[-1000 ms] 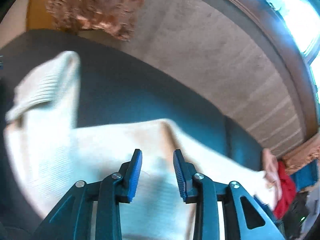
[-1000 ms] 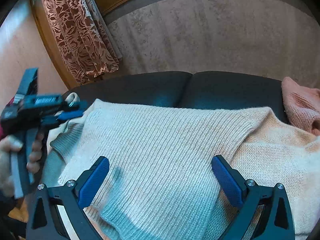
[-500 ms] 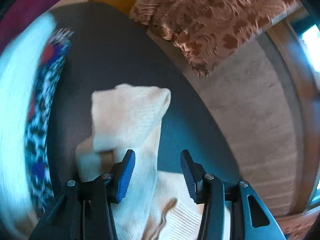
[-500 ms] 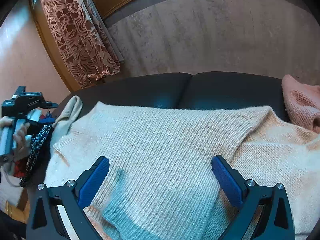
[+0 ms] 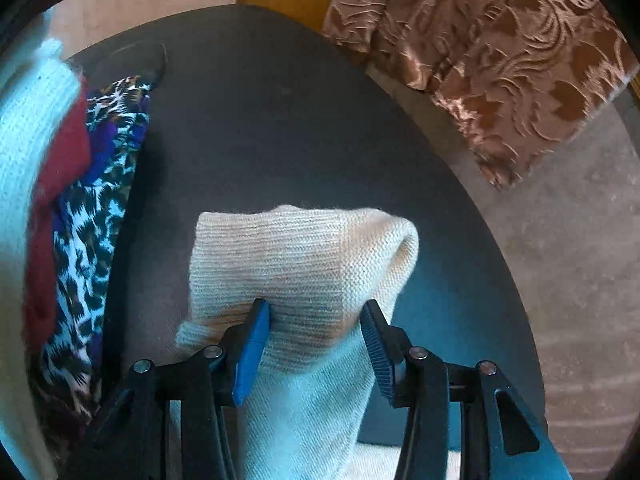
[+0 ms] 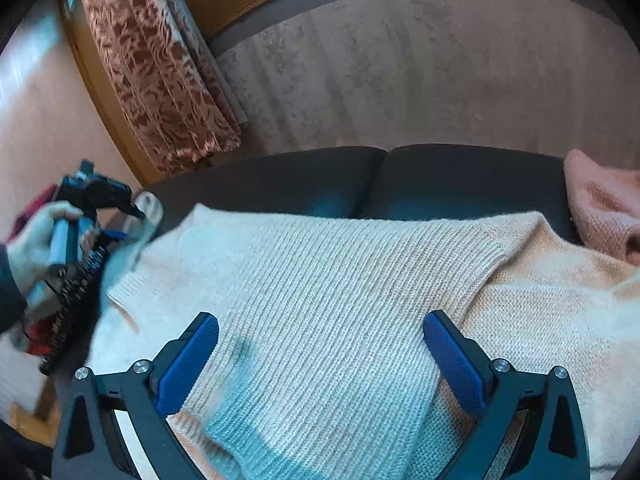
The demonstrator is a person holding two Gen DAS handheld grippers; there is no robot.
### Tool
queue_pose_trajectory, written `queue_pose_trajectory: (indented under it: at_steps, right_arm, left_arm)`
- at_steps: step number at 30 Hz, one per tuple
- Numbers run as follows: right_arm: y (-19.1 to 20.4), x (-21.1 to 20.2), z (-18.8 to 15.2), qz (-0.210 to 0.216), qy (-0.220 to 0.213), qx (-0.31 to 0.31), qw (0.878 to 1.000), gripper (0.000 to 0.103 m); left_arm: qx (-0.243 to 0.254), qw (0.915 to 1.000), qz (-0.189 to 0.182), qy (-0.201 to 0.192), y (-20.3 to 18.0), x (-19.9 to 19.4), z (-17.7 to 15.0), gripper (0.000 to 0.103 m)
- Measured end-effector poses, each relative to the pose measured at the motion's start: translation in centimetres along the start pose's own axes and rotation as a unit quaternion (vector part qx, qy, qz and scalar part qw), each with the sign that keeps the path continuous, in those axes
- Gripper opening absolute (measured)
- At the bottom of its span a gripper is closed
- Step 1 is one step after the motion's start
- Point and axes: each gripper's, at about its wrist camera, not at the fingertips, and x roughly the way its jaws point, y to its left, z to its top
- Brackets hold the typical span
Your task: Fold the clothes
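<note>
A cream knit sweater point(image 6: 340, 272) lies spread on the dark sofa point(image 6: 440, 176). Its sleeve point(image 5: 304, 256) runs out over the sofa's left end, with the cuff end folded over. My left gripper point(image 5: 316, 320) points steeply down at that sleeve. Its jaws stand apart with the knit lying between and under them, and the pads do not clamp it. The right wrist view shows a hand point(image 6: 36, 236) holding that left gripper point(image 6: 120, 220) at the far left. My right gripper point(image 6: 320, 352) hangs open wide over the sweater's body and holds nothing.
A pile of other clothes lies left of the sleeve: a leopard-print piece point(image 5: 100, 208), a red one point(image 5: 60, 168) and a white knit point(image 5: 24, 128). A pink garment point(image 6: 600, 208) sits on the sofa at the right. A brown patterned curtain point(image 6: 160, 80) hangs behind.
My left gripper has swung left from the sweater's body to the sleeve at the sofa's end, rolling as it went, and its jaws are wider than a second ago. The right gripper has stayed still.
</note>
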Motion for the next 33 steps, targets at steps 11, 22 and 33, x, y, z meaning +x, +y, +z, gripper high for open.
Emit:
queue_pose_trajectory:
  at_steps: [11,22,33]
  right_arm:
    - [0.0,0.2,0.2,-0.004,0.003,-0.005,1.0,0.103]
    - [-0.2,0.3,0.2,-0.001,0.002,0.0,1.0,0.103]
    - [-0.4,0.4,0.4,0.007,0.001,0.007,1.0,0.103]
  left_arm:
    - [0.054,0.9885,-0.119,-0.075,0.1,-6.5,-0.7,0.01]
    - [0.333,0.8534,-0.368,-0.159,-7.1,-22.6,-7.6,0.01]
    - [0.489,0.7436,-0.435,-0.138,-10.8,-28.2,-18.3,0.009]
